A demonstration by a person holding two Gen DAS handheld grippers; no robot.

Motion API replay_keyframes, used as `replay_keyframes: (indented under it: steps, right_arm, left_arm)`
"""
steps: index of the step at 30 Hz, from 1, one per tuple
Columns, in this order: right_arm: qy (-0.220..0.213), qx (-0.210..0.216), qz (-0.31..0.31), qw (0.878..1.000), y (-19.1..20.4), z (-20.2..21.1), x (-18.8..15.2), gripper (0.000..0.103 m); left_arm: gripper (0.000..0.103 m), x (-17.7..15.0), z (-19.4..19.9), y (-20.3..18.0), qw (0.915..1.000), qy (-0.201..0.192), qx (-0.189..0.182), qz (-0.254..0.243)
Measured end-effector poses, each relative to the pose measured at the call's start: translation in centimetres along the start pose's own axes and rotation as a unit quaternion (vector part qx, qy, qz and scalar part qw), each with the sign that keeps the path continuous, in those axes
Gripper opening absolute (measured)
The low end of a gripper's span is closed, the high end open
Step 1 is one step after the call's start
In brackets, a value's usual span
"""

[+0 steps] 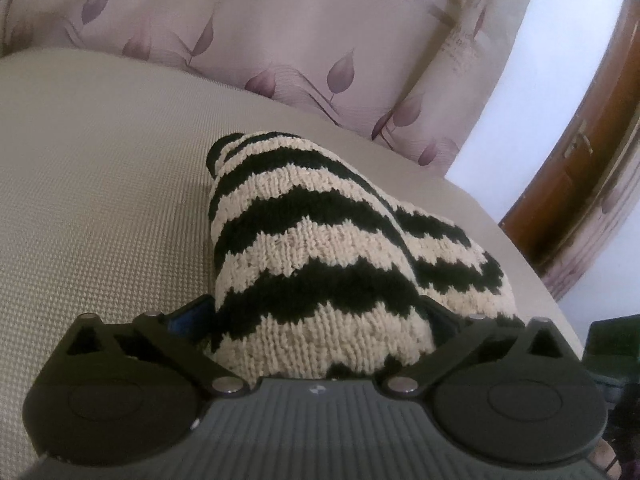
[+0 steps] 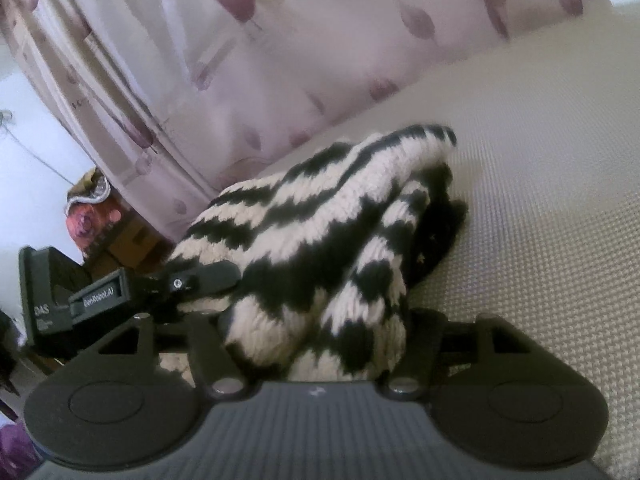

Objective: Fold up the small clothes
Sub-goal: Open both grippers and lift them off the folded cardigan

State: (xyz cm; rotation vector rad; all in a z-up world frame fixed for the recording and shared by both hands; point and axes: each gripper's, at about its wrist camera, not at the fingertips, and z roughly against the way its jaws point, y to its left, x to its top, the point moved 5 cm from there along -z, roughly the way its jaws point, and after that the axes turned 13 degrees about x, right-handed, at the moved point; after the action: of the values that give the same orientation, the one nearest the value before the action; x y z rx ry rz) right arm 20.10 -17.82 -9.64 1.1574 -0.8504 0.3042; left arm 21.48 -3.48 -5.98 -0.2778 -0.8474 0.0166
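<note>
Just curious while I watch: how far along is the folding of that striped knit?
Midway, I'd guess. Done: the knit already lies doubled, one layer draped over another on the cushion. In hand: the left gripper and right gripper both have it bunched between their fingers. Left: lay it flat and let go.

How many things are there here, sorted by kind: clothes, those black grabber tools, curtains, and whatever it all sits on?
Clothes: 1, the striped knit garment.
Grabbers: 2, the left gripper and the right gripper, each with the knit between its fingers.
Curtains: 1, the leaf-print curtain.
Surfaces: 1, the beige cushion.
Total: 5.
</note>
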Motion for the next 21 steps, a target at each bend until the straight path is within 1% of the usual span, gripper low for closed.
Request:
replay_keyframes:
  steps: [4, 5, 6, 8, 11, 14, 16, 17, 19, 20, 21]
  right_arm:
    - [-0.012, -0.011, 0.016, 1.0, 0.2, 0.2, -0.4, 0.071]
    - [-0.016, -0.018, 0.019, 1.0, 0.4, 0.3, -0.4, 0.075]
    - [-0.023, -0.029, 0.027, 0.999, 0.9, 0.5, -0.4, 0.077]
    - [-0.039, -0.05, 0.052, 0.997, 2.0, 1.1, -0.5, 0.077]
    - [-0.074, -0.08, 0.094, 0.99, 4.2, 2.8, -0.7, 0.077]
    - [-0.103, -0.1, 0.104, 0.984, 5.7, 4.4, -1.1, 0.078]
    - [-0.117, -0.104, 0.1, 0.983, 6.5, 5.3, -1.6, 0.078]
    - [-0.121, -0.103, 0.098, 0.982, 6.9, 5.7, -1.9, 0.079]
    - [-0.122, -0.103, 0.097, 0.982, 7.5, 6.1, -2.2, 0.079]
    - [-0.123, -0.104, 0.1, 0.982, 8.0, 6.4, -2.4, 0.08]
    - [-0.123, -0.103, 0.104, 0.982, 8.4, 6.6, -2.5, 0.08]
  left_arm:
    - [0.103, -0.2, 0.4, -0.2, 0.9998, -0.017, 0.004, -0.011]
    - [0.103, -0.2, 0.7, -0.3, 0.9995, -0.025, 0.008, -0.016]
    - [0.103, -0.2, 1.0, -0.4, 0.9991, -0.033, 0.016, -0.022]
    - [0.103, -0.4, 2.0, -0.7, 0.9979, -0.047, 0.033, -0.03]
    - [0.103, -0.2, 3.6, -1.3, 0.9941, -0.072, 0.061, -0.053]
    - [0.103, 0.1, 5.7, -2.5, 0.984, -0.113, 0.103, -0.091]
    - [0.103, 0.1, 7.4, -3.4, 0.9735, -0.15, 0.125, -0.118]
    - [0.103, 0.2, 8.2, -4.0, 0.9688, -0.17, 0.129, -0.126]
    - [0.103, 0.2, 10.4, -4.7, 0.9618, -0.213, 0.126, -0.116]
    - [0.103, 0.3, 11.4, -4.8, 0.9577, -0.235, 0.13, -0.104]
    - [0.103, 0.3, 12.6, -4.9, 0.9513, -0.26, 0.143, -0.085]
